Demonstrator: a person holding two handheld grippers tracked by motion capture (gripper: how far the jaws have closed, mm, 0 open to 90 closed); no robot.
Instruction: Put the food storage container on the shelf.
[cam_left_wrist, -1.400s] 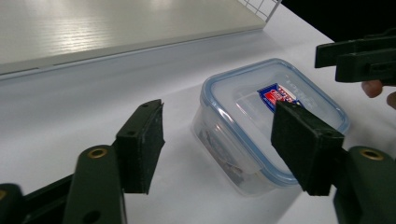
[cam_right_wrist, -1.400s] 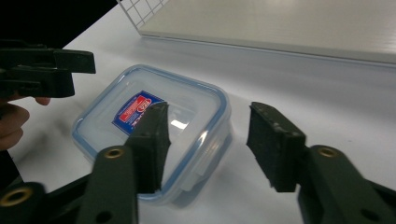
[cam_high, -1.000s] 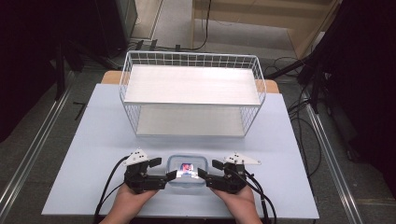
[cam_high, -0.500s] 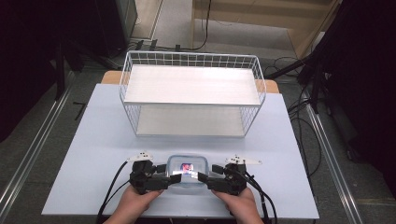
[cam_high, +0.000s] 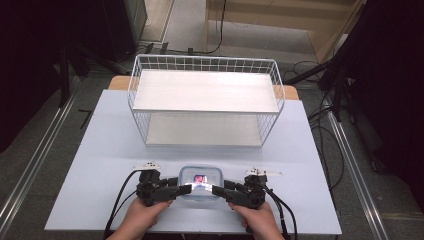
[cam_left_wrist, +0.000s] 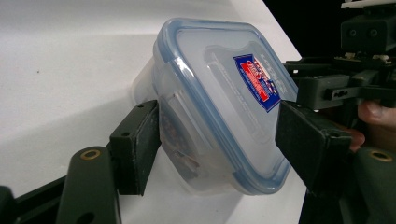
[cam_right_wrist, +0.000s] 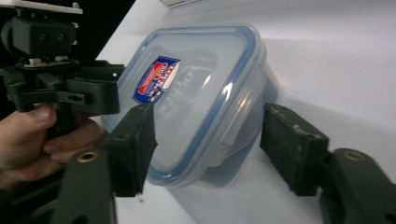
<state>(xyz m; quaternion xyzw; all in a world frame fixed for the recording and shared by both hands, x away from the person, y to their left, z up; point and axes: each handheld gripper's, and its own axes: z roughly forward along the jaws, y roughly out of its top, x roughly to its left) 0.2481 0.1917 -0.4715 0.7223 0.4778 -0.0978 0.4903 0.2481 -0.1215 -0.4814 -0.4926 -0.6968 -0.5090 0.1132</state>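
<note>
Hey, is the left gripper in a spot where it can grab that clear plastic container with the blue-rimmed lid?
Probably yes. The left gripper, jaws just closing in, already straddles the container, with nothing between. The right gripper takes the opposite end.

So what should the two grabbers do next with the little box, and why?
Probably close both a bit more. The left gripper and right gripper have just been closing from either side of the lidded box on the table. In the gripper views each has the box between its jaws, but gaps show, so neither grips firmly yet.
</note>
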